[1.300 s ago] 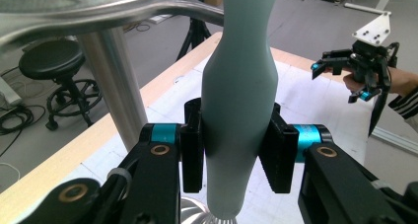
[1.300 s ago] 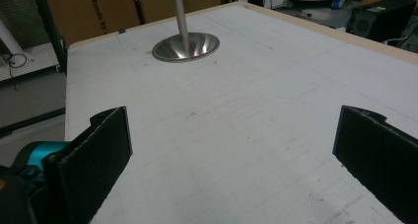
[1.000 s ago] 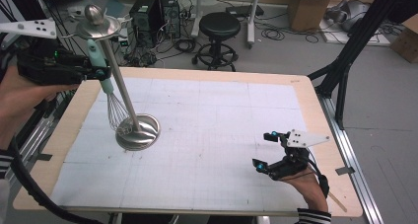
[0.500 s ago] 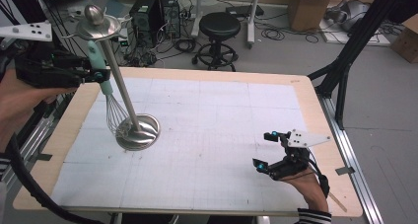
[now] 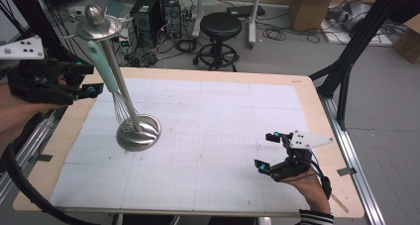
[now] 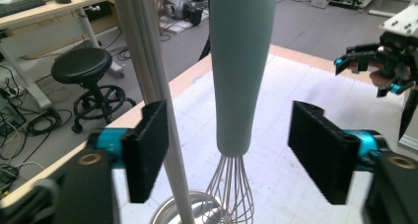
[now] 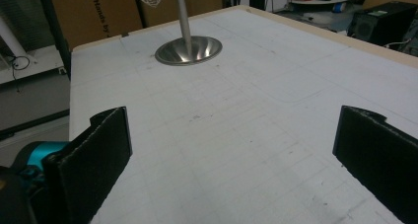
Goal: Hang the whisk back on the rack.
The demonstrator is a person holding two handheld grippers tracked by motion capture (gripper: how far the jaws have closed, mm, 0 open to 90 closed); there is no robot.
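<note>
A steel stand with a round base (image 5: pixel 138 132) and a slanting pole (image 5: pixel 119 81) rises at the table's left. A whisk with a mint handle (image 5: pixel 101 66) hangs along the pole from the top disc (image 5: pixel 98 24), wires (image 5: pixel 123 115) just above the base. My left gripper (image 5: pixel 85 79) is level with the handle and its jaws have just been opening. In the left gripper view the handle (image 6: pixel 241 61) stands between the pads (image 6: pixel 148 150) with gaps on both sides, and the pole (image 6: pixel 148 61) is beside the left pad. My right gripper (image 5: pixel 265 151) rests open near the front right edge, nothing in it.
The white gridded mat (image 5: pixel 223 121) covers the wooden table (image 5: pixel 307 93). A black stool (image 5: pixel 221 27), computer cases (image 5: pixel 148 9) and cables lie on the floor beyond the far edge. A black frame leg (image 5: pixel 346 71) stands at the right.
The left gripper's jaws have spread off the whisk handle and the hand has dropped a little toward the left. The whisk still hangs on the stand. The right hand has not moved.
</note>
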